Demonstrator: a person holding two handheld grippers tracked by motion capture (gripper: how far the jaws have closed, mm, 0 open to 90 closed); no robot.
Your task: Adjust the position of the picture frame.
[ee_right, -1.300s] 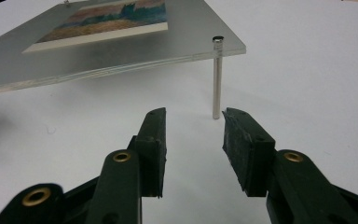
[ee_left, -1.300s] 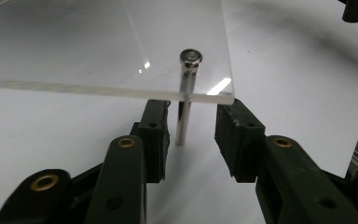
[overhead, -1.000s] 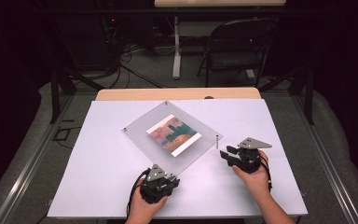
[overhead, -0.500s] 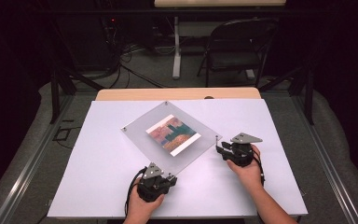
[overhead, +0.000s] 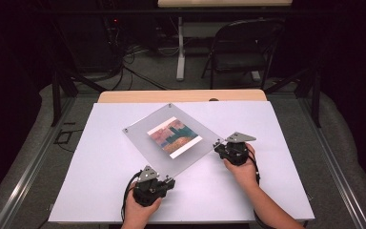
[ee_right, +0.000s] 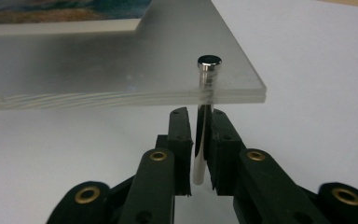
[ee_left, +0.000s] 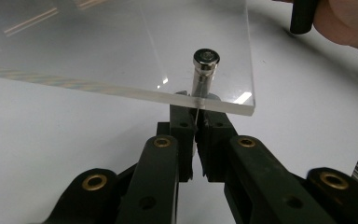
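Note:
A clear acrylic picture frame (overhead: 143, 138) with a colourful print (overhead: 174, 136) lies turned cornerwise on the white table. Metal pins stand through its corners. My left gripper (overhead: 167, 180) is at the near corner. In the left gripper view the gripper (ee_left: 196, 126) is shut on the lower part of that corner's pin (ee_left: 205, 70), under the panel (ee_left: 121, 46). My right gripper (overhead: 218, 145) is at the right corner. Its jaws have just been closing. In the right gripper view the gripper (ee_right: 201, 135) presses on the pin (ee_right: 208, 70) below the layered panel (ee_right: 98, 70).
The white table top (overhead: 276, 191) has free room left and right of the frame. A wooden edge (overhead: 181, 96) runs along its far side. Beyond it stand a black chair (overhead: 243, 47) and floor cables. The other hand (ee_left: 345, 21) shows in the left gripper view.
My right gripper has moved left to the frame's right corner and its jaws have closed onto the pin there. The left gripper has kept still at the near corner.

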